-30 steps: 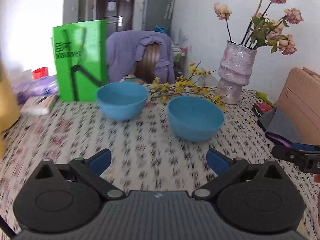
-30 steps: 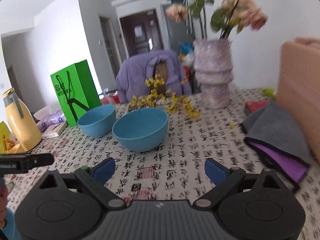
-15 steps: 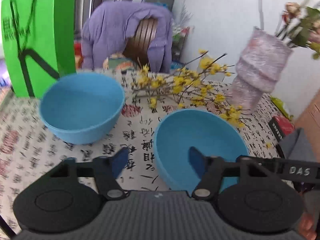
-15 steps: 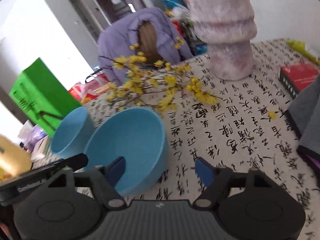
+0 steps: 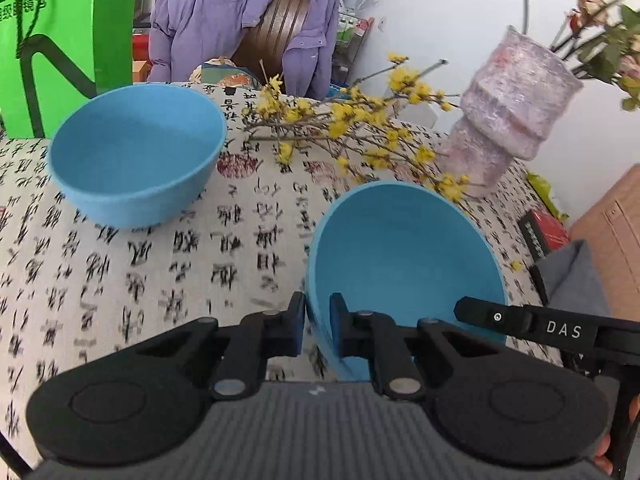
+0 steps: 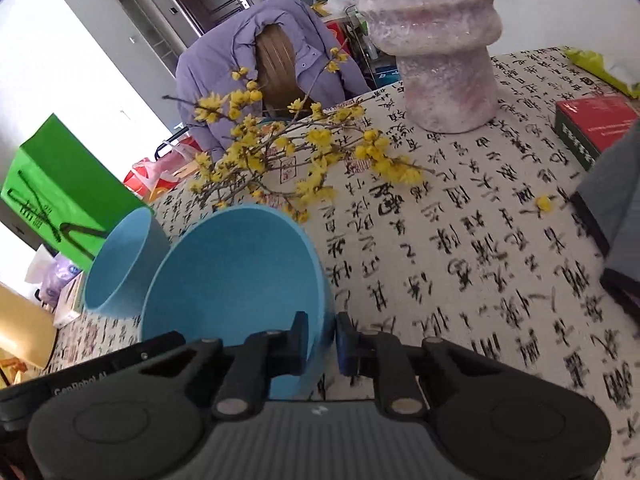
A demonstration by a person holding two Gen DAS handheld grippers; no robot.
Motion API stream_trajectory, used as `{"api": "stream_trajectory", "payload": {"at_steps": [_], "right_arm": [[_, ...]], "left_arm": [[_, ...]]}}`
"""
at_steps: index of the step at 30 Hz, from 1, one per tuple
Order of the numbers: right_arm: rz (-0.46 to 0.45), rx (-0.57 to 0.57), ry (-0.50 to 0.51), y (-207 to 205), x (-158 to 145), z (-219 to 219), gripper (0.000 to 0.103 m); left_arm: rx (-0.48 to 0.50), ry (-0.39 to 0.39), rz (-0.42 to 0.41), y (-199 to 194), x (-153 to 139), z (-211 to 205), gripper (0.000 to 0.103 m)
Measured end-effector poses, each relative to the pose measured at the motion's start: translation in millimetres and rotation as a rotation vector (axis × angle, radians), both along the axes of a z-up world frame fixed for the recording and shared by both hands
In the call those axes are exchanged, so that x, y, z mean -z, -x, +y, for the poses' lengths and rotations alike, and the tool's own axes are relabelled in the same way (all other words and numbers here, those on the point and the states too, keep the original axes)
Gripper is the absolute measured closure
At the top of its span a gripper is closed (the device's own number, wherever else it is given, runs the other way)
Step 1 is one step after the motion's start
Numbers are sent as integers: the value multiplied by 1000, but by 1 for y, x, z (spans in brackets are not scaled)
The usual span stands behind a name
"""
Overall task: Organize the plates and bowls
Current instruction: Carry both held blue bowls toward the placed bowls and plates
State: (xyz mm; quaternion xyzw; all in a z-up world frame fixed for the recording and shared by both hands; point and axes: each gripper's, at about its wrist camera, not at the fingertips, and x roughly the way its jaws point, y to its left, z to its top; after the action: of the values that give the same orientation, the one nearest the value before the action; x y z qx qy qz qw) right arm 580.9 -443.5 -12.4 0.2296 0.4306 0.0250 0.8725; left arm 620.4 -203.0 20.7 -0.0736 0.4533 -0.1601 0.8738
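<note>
Together, both grippers [image 5: 317, 330] [image 6: 322, 344] on near bowl [image 5: 400, 264]

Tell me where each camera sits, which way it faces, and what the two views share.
Left wrist: on the left gripper, looking down along its fingers across the table; it is shut on the near bowl's left rim; the right gripper's arm shows.
Right wrist: on the right gripper, facing likewise, shut on the same bowl's right rim.
Shared: both bowls, far bowl included, yellow flower branch, pink vase, green bag.
</note>
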Motion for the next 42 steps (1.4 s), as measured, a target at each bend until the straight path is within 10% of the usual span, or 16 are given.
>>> {"api": "stream_trajectory", "payload": {"at_steps": [21,42], "right_arm": [[-82,-58,22,161,-50,42,91],[-150,-236,34,206,-92,169,91]], "left_arm": [[-38,6,-111,179,-64,42,89],[-190,15,-247,273,-98,165,88]]}}
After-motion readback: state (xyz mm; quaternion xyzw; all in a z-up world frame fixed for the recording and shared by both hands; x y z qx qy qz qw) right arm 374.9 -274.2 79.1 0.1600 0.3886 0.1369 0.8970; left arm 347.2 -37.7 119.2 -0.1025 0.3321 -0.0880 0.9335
